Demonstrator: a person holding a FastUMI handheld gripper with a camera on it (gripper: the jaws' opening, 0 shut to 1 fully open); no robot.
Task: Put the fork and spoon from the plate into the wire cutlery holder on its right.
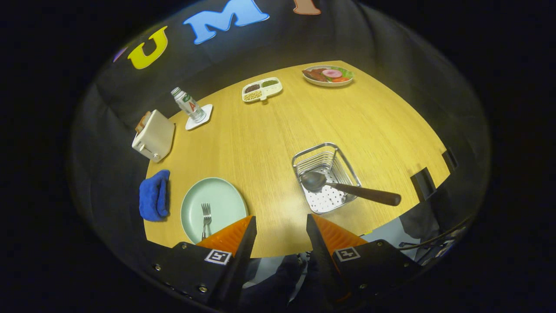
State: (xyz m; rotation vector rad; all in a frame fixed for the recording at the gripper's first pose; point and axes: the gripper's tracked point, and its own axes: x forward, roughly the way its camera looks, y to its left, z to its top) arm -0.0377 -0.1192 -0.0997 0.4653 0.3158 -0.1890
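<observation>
Fingers [243, 234] of the gripper [281, 224] are standing apart, gripping nothing. Spoon [343, 188] is lying in the holder [323, 176]; fork [206, 217] is resting on the plate [226, 195].

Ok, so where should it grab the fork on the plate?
Probably the fork's handle, coming straight down from above. It lies flat on the green plate, tines pointing away, handle toward the hand-held gripper, whose fingers are open and empty. Closing across the thin handle from its two sides looks easiest.

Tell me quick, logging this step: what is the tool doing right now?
Tool: open, holding nothing, above the table's near edge; fork on the plate beside one finger.
</observation>
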